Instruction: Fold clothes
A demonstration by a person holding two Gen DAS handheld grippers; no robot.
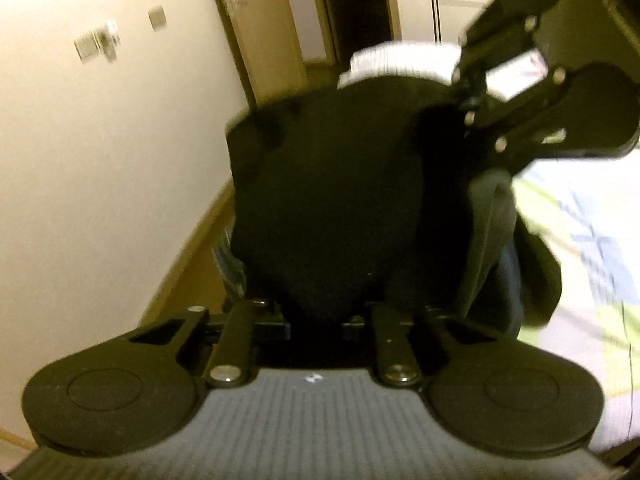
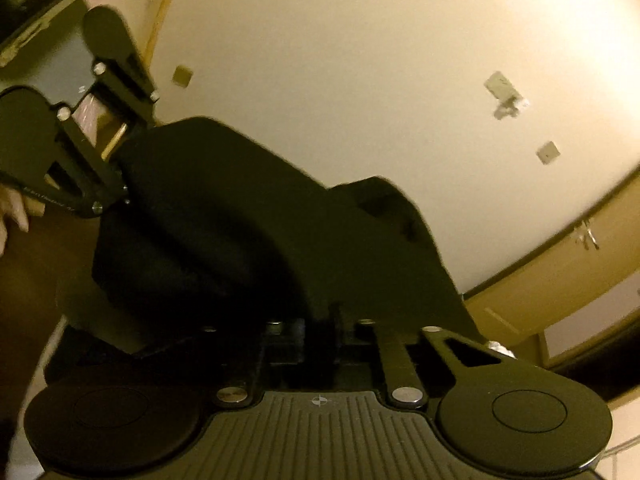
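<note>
**Dark garment held up between both grippers**

Cream wall [image 2: 360, 60] and a wooden door frame [image 1: 256, 32] fill the background, with a patterned bedsheet [image 1: 592, 240] lying right of the garment in the left wrist view. Both pictures are blurred.

We hold a black garment [image 1: 332, 208] off the bed, up in front of the wall. Our left gripper [image 1: 316, 316] is closed down on the garment's near edge; the cloth rises straight away from its fingers. Our right gripper [image 2: 308, 328] is likewise clamped on cloth at its tips. Each camera also shows the other gripper: from the left wrist, the right gripper sits at the garment's upper right corner; from the right wrist, the left gripper sits at the garment's upper left, with a hand [image 2: 14, 212] just behind it.

The garment spans the gap between the two grippers, so its held edge runs from one to the other and the rest sags beside the right gripper. We judge neither hand nearer: both are already on the cloth. Whether this lift opens a fold or closes one, we cannot tell.
</note>
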